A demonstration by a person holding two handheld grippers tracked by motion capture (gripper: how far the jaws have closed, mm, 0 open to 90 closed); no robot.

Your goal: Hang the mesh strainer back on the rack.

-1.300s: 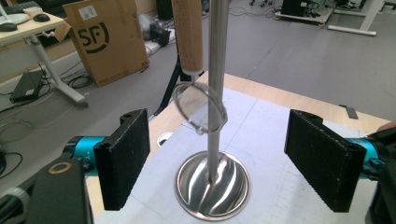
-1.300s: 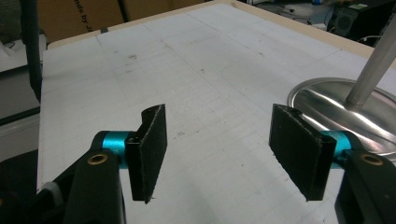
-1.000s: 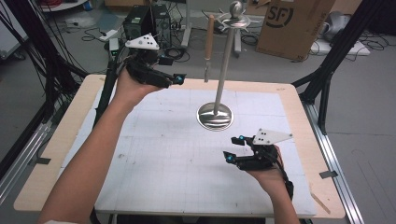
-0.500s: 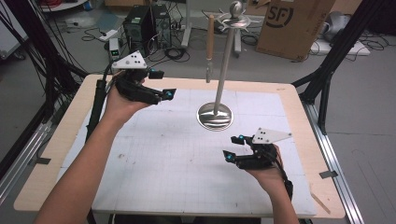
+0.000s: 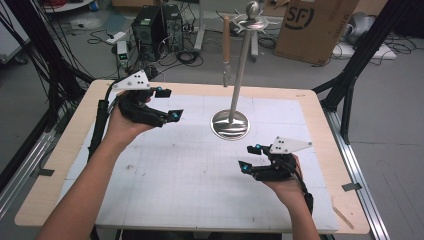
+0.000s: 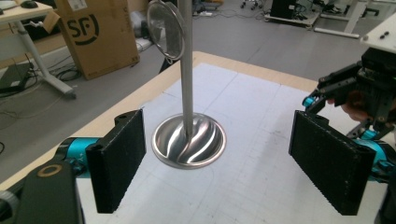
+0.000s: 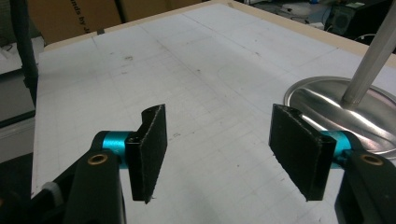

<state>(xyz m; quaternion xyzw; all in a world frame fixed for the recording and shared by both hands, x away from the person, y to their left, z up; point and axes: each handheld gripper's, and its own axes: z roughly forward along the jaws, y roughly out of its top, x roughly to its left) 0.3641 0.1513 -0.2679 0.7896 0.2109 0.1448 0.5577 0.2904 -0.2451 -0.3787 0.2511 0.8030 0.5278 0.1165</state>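
We log the left hand-held gripper [image 5: 167, 104] raised above the counter [image 5: 60, 165], jaws wide apart and holding nothing. Ahead of it, framed between its jaws in the left gripper view, stands the metal stand [image 6: 187, 70] on its round polished base [image 6: 189, 140]. A wooden-handled utensil [image 5: 226, 45] hangs from the stand's top, on the side away from the right hand-held gripper [image 5: 247, 157]. That gripper sits low near the counter, jaws likewise wide and empty; the base lies just beyond its right jaw in the right gripper view.

Surface: a white gridded mat [image 5: 190, 175] covers most of the wooden counter, with a few dark scuffs near the right hand-held gripper.

Room: past the stand, on a grey floor [image 5: 300, 75], we note a cardboard box [image 5: 312, 27], a black computer case [image 5: 150, 27] and loose cables [image 5: 100, 25].
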